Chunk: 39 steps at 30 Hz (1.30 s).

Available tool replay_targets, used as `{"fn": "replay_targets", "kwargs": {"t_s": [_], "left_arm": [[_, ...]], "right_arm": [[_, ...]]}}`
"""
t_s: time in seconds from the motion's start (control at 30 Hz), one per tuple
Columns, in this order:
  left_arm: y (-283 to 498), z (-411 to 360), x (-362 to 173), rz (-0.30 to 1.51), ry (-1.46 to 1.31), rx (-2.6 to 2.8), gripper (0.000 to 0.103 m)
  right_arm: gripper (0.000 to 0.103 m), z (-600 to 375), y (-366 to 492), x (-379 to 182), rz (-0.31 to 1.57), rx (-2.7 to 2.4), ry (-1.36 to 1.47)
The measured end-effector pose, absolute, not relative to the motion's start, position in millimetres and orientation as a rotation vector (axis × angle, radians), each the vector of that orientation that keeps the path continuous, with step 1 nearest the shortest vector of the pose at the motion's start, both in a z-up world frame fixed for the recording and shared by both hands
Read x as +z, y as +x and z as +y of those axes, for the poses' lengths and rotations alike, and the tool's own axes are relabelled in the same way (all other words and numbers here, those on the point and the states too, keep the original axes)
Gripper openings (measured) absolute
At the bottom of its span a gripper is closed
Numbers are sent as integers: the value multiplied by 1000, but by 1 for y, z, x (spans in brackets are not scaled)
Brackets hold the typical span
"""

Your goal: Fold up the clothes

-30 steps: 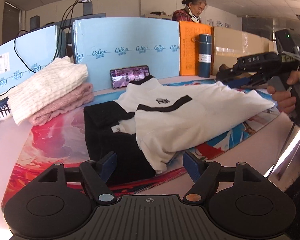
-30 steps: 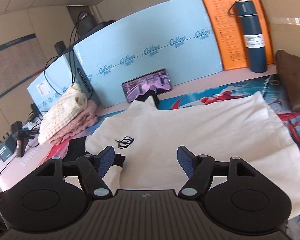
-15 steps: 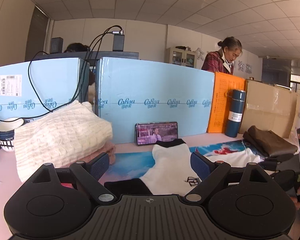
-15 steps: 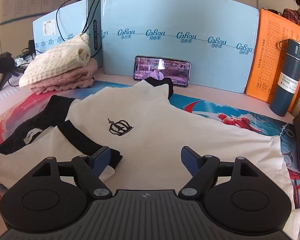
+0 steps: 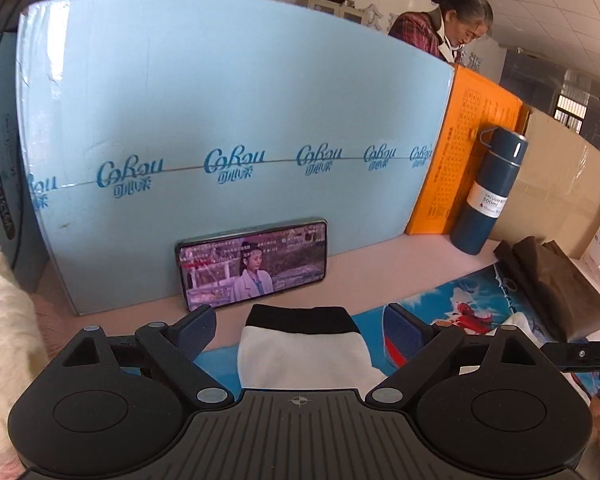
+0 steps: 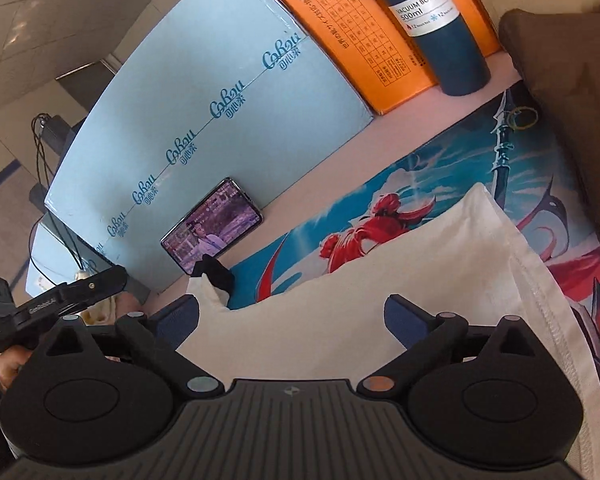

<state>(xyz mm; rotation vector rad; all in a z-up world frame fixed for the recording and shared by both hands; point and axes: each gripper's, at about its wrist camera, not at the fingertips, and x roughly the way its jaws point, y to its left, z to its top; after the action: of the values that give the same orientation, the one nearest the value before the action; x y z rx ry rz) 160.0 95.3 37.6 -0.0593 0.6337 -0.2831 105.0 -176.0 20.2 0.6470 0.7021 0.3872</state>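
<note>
Left gripper point(image 5: 300, 334): jaws spread wide, nothing held. The shirt point(image 5: 304, 354) lies on the mat point(image 5: 452, 308) on the bench; its black collar point(image 5: 300, 316) points to the far side, directly ahead between the jaws, just near of the phone point(image 5: 254, 266).

Right gripper point(image 6: 292, 316): jaws likewise apart, empty, hovering over the shirt's white body point(image 6: 400, 280); contact cannot be confirmed. The hem point(image 6: 540, 292) lies to its right.

The shirt's long axis appears to run left to right, collar end at the left. Judgement: the left gripper is nearer the collar, the right nearer the hem.
</note>
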Motion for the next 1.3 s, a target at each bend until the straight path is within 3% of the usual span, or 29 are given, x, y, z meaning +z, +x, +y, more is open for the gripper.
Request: {"fn": "replay_targets", "kwargs": {"t_s": [0.2,0.47,0.53,0.57,0.7,0.73,0.93,1.3], "left_arm": [[202,75,-12,700,146,-241,91],[219,94,-30,758,21,-291,90],[218,90,-30,745,55,-324,83],[218,88,-30,737,64,-348,74],[215,82,-27,705,90,-421,24],[212,79,-26,694,106,-428,16],[172,73,5,540,131,-396,14],[23,52,47,236,113,-488,14]], "right_arm": [[101,-168,99,14,676,370,573],[101,-179,100,7,658,360,675],[101,-180,100,7,656,357,681],[101,-180,99,7,655,354,685],[101,-180,99,7,655,355,691],[101,-180,99,7,655,355,691],[101,-187,99,6,655,364,734],[103,-211,99,0,578,405,956]]}}
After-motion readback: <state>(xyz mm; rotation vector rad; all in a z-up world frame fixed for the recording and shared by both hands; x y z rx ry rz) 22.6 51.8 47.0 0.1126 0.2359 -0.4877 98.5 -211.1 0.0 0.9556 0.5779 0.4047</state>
